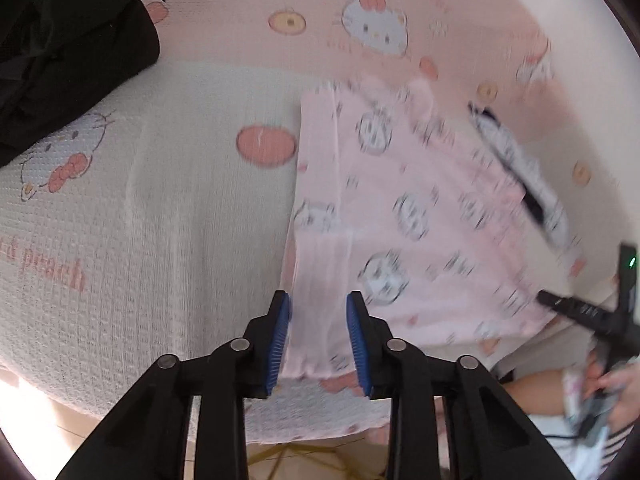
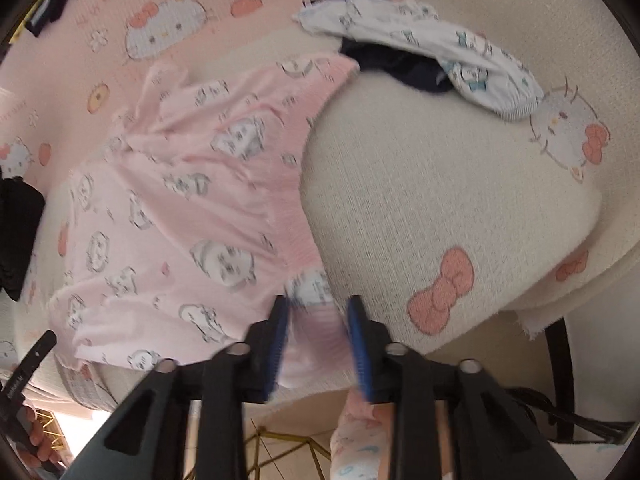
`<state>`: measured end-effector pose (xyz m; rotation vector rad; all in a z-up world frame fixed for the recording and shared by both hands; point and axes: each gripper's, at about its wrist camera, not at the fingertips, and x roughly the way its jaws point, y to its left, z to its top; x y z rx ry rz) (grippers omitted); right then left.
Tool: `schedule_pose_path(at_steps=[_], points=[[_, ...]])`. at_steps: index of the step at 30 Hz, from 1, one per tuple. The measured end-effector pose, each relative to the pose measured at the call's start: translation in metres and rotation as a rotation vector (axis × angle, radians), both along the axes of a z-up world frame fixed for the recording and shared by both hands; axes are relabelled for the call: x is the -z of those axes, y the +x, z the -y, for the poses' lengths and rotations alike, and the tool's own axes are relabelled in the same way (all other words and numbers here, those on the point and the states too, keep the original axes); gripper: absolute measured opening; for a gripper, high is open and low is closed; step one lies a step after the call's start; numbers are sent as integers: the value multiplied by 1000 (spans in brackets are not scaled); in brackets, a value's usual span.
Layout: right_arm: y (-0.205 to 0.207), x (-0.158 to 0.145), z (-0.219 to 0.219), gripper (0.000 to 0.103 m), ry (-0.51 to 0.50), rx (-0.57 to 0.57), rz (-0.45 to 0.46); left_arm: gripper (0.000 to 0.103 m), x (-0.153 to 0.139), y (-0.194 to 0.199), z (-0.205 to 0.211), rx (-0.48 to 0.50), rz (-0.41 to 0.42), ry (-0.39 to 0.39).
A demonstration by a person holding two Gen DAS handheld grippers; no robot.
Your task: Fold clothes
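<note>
Jaws on the left gripper [image 1: 318, 336] stand parted, blue pads either side of a ribbed pink hem, cloth between them but not pinched as far as the blur shows. Over to the right gripper [image 2: 318, 340]: jaws likewise apart, with the ribbed pink waistband and its white label lying in the gap, no visible squeeze.

The task's thing, a pale pink cotton garment printed with grey-and-white cartoon cats [image 1: 420, 208], lies spread near the front edge of the worktop, on a cream and pink waffle-textured cover with kitten and bow motifs [image 1: 180, 200]. In the left view it looks fairly flat and squared; in the right view its far part is rumpled. My call: partly laid out, with at least smoothing and a fold to go, though whether a fold is already in it I cannot tell.

Around it: a heap of black fabric [image 1: 72, 48] sits at the far left corner, well apart. Just beyond the pink piece, a white printed garment bundled with a dark navy one [image 2: 432, 52] touches its far corner and would crowd a fold that way.
</note>
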<state>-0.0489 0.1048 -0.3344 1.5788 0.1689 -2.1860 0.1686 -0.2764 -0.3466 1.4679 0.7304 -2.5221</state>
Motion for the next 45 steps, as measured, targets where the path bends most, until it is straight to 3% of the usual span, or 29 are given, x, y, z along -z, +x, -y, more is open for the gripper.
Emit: schedule_pose_path(at_steps=[1, 2, 9, 10, 13, 18, 23, 24, 27, 30, 31, 32, 33, 34, 39, 45], points=[[0, -5, 0, 58, -28, -1, -23, 55, -4, 0, 3, -9, -19, 16], [1, -9, 1, 61, -49, -5, -34, 62, -7, 0, 6, -19, -35, 30], [-12, -12, 12, 67, -84, 8, -40, 62, 14, -20, 7, -14, -8, 140], [-14, -12, 15, 67, -78, 8, -37, 61, 18, -24, 4, -11, 3, 145], [-20, -10, 21, 67, -69, 9, -19, 10, 32, -28, -1, -17, 61, 136], [-35, -7, 22, 67, -93, 42, 66, 4, 34, -16, -13, 33, 72, 107], [-49, -15, 37, 68, -53, -4, 60, 4, 35, -9, -16, 43, 88, 86], [-51, -17, 40, 68, -44, -15, 54, 4, 31, -9, -17, 45, 80, 63], [-59, -21, 49, 70, -36, 90, 56, 5, 12, -13, -23, 73, 36, -67], [-65, -24, 52, 72, -67, 73, 79, 13, -3, -20, -21, 90, 15, -62], [-67, -25, 52, 72, -82, 74, 90, 28, -7, -21, -19, 83, 6, -47], [-69, -27, 51, 72, -98, 79, 98, 56, -12, -23, -17, 77, -5, -33], [-70, -29, 51, 72, -120, 83, 103, 67, -16, -25, -16, 70, -19, -22], [-72, -29, 52, 74, -136, 84, 106, 72, -20, -27, -14, 60, -38, -19], [-78, -32, 61, 75, -150, 92, 100, 72, -32, -40, -1, 3, -42, 2], [-86, -51, 81, 75, -160, 25, 75, 72, -43, -65, 9, -10, -45, -31]])
